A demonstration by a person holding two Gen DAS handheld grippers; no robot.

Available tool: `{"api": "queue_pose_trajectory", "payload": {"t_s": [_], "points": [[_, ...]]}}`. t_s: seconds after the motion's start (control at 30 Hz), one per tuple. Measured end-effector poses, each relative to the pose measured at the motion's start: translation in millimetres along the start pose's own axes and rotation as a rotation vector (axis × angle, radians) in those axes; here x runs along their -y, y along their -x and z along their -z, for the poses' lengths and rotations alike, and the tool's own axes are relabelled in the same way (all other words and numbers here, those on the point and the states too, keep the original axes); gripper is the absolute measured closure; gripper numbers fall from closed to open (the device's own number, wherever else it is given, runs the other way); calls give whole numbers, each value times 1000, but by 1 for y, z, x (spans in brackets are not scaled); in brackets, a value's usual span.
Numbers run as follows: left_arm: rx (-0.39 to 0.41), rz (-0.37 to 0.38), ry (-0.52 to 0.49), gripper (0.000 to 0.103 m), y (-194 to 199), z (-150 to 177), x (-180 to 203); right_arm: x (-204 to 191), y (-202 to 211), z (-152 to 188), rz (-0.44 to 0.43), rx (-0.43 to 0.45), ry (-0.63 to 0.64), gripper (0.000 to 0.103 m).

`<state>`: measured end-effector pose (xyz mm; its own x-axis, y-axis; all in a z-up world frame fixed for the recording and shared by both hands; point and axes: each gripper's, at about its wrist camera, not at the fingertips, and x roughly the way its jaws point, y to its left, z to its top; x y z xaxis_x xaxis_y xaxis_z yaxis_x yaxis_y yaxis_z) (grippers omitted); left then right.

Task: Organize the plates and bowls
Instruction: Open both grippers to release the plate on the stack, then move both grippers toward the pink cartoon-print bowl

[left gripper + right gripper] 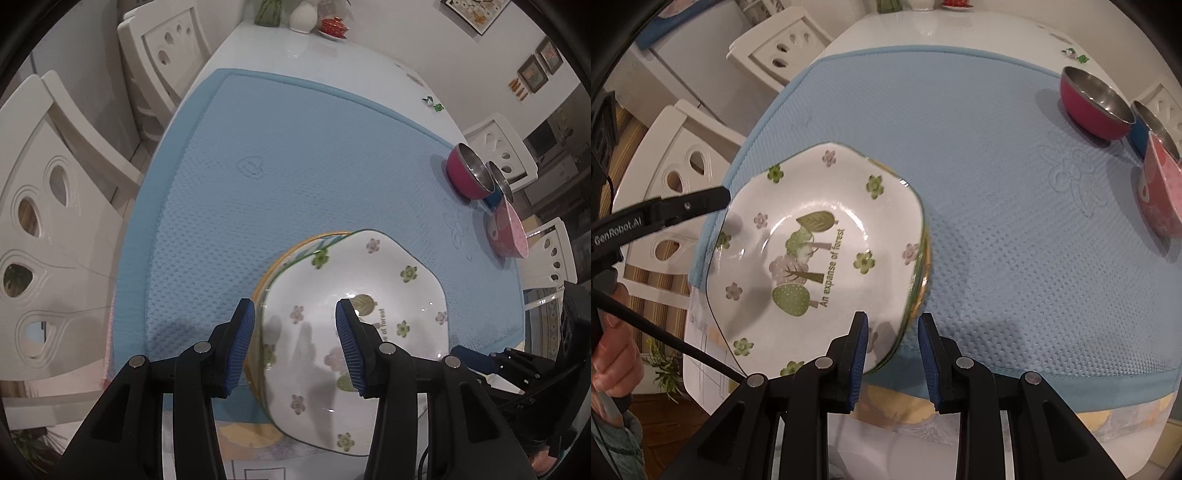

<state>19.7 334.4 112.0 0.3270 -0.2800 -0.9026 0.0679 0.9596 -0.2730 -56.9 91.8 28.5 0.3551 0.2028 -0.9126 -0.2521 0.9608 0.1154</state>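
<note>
A white plate with green and pink flowers tops a stack with a yellow-rimmed plate under it, at the near left corner of the blue mat. The stack looks tilted. My left gripper is open and straddles the stack's left rim, one finger outside, one above the plate's inside. My right gripper is shut on the stack's near right rim. A red steel bowl, a blue bowl and a pink bowl stand together at the mat's right edge.
White chairs line the table's left side, and more stand behind the bowls. A vase and a red teacup sit at the far end. A hand and a black cable are low on the left.
</note>
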Motion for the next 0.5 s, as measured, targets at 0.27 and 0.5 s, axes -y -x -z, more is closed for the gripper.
{"api": "queue_pose_trajectory", "payload": {"t_s": [0.27, 0.5], "points": [[60, -26, -57, 59, 8, -12, 43, 56, 17, 9, -106, 3, -132, 62], [134, 17, -144, 29, 13, -18, 132, 138, 46, 24, -186, 37, -332, 47]]}}
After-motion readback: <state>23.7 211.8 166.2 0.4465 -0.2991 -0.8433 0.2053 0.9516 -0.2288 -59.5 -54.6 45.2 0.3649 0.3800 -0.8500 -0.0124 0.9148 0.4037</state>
